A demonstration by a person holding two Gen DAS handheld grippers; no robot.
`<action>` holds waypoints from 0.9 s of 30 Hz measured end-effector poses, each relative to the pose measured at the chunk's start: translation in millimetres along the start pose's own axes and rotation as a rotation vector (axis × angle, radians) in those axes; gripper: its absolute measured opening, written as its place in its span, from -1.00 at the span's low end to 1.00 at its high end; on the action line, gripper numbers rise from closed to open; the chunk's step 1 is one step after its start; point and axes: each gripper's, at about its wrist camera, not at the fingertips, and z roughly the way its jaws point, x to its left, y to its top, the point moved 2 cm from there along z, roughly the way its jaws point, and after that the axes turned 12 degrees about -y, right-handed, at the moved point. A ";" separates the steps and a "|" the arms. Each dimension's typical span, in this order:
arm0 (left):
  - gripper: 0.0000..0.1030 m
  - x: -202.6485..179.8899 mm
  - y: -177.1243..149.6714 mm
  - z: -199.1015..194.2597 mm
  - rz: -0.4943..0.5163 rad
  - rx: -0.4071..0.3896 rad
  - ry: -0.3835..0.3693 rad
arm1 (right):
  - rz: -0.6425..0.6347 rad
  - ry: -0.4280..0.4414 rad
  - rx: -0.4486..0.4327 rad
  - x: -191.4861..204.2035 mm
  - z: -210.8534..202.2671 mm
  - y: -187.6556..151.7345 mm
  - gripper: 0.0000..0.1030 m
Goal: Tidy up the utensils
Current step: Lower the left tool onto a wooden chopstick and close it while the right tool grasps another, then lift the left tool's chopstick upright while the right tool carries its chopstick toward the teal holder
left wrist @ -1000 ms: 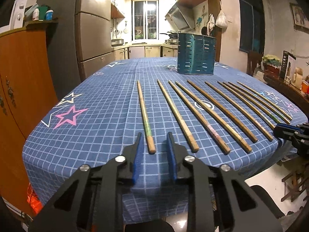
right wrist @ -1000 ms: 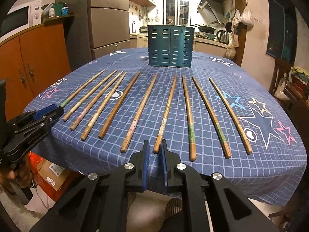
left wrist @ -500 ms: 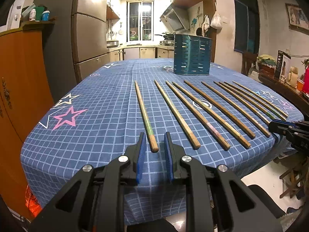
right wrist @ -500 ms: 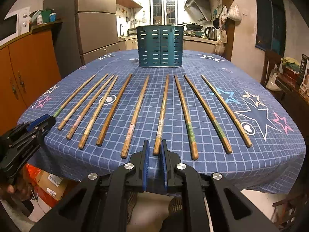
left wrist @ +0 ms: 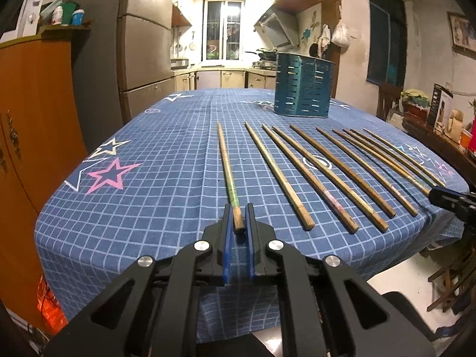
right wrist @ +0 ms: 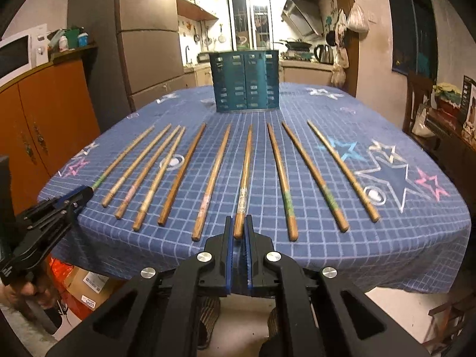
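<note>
Several wooden chopsticks lie side by side on the blue checked tablecloth [left wrist: 166, 160], thick ends toward me. A teal slotted utensil holder [left wrist: 302, 84] stands upright behind them; it also shows in the right wrist view [right wrist: 246, 80]. My left gripper [left wrist: 237, 218] straddles the thick end of the leftmost chopstick [left wrist: 226, 163], jaws narrow around it, still resting on the cloth. My right gripper [right wrist: 238, 227] straddles the end of a middle chopstick [right wrist: 245, 172], jaws nearly closed beside it. The left gripper also shows in the right wrist view [right wrist: 74, 196].
An orange cabinet [left wrist: 32, 125] stands left of the table and a grey fridge [left wrist: 142, 47] behind it. A sideboard with boxes and jars [left wrist: 440, 125] runs along the right. The table's near edge lies just under both grippers. Boxes [right wrist: 89, 285] sit on the floor.
Both grippers moved forward to the table edge, so each now has a chopstick end between its jaws. The left jaws narrowed around the leftmost chopstick. The chopsticks have not moved.
</note>
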 end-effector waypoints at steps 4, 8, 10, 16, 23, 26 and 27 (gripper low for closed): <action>-0.89 -7.7 10.4 -16.8 0.025 -0.031 0.041 | -0.006 0.024 -0.061 -7.5 -22.6 9.7 -0.85; -0.90 -15.9 30.0 -38.1 0.050 -0.052 0.061 | 0.000 0.054 -0.127 -13.6 -43.9 25.0 -0.85; -0.90 -19.7 42.0 -50.9 0.067 -0.079 0.067 | 0.001 0.077 -0.154 -15.7 -52.3 33.6 -0.85; -0.90 -19.1 81.5 -70.7 0.045 -0.129 0.028 | -0.004 0.129 -0.199 -15.7 -61.4 54.0 -0.85; -0.90 -19.7 121.7 -68.0 0.035 -0.165 0.011 | -0.016 0.135 -0.252 -25.3 -67.2 84.2 -0.85; -0.90 -23.1 132.5 -62.8 0.035 -0.172 0.007 | -0.018 0.137 -0.267 -31.4 -69.0 96.3 -0.85; -0.90 -25.6 136.3 -61.0 0.037 -0.173 0.007 | -0.020 0.139 -0.274 -32.2 -69.8 99.8 -0.85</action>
